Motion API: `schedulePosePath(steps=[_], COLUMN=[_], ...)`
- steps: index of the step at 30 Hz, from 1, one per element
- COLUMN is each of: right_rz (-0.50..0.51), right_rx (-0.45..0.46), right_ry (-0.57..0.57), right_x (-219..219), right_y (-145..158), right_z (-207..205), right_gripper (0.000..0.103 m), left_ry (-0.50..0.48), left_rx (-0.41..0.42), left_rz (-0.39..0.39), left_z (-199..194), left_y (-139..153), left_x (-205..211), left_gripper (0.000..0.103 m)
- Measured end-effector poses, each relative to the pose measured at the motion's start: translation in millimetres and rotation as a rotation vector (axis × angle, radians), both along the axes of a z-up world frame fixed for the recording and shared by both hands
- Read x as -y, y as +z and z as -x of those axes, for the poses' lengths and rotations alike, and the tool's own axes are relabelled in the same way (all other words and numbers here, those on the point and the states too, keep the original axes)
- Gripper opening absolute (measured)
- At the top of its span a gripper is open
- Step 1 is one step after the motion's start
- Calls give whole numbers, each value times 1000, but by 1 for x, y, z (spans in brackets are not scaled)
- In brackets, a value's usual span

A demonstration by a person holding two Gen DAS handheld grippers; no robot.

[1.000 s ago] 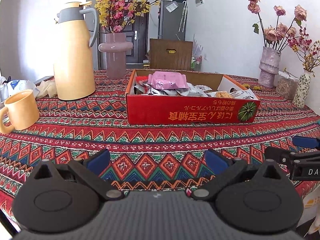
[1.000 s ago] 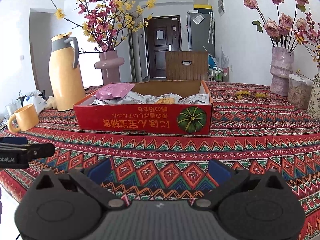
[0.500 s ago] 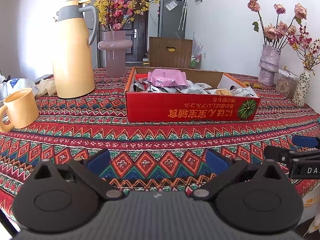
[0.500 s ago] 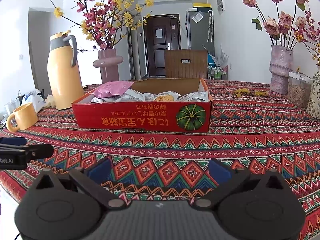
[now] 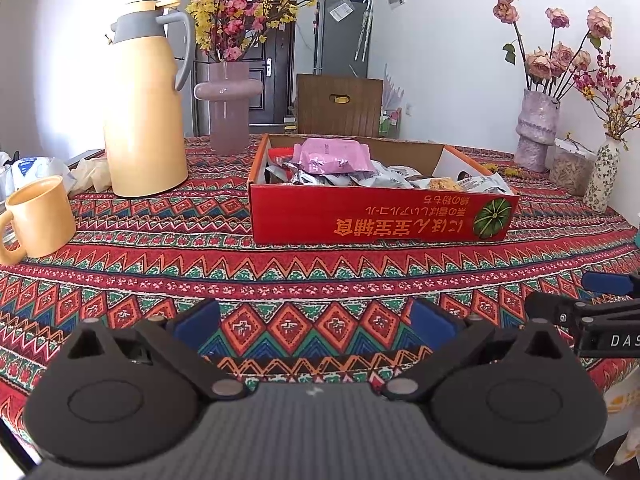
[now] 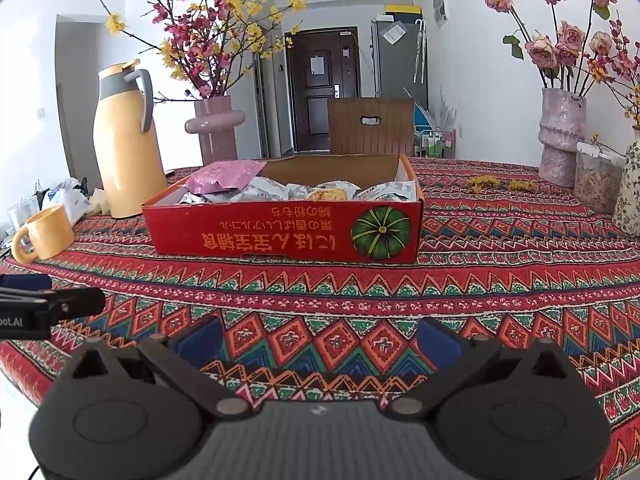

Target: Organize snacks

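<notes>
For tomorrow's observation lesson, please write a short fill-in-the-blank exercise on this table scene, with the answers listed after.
1. The pink snack packet lies on top of the other snacks inside the red ____ box.
2. The picture printed on the box front shows a green ____.
3. Both the left gripper and the right gripper are ____, holding nothing.
4. The yellow mug stands near the yellow ____.

Answers: cardboard; pumpkin; open; thermos jug
</notes>
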State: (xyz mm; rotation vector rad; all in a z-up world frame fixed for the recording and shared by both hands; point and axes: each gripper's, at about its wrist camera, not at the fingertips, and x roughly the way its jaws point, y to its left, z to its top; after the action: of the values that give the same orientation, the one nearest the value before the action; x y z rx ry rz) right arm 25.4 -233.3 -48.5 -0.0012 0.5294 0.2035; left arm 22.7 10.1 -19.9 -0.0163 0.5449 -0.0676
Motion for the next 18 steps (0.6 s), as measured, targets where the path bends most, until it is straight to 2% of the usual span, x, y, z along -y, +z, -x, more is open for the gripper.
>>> schedulePosePath(steps=[18], right_rz=[-4], right_rx=[1], right_ry=[4], right_x=[1], right_y=[-1], right_z=[2], right_gripper=[103], left_ry=[-5], left_rx=[2], left_rz=[-3], left_z=[0], left_y=[1], left_x=[2], left_gripper=[103])
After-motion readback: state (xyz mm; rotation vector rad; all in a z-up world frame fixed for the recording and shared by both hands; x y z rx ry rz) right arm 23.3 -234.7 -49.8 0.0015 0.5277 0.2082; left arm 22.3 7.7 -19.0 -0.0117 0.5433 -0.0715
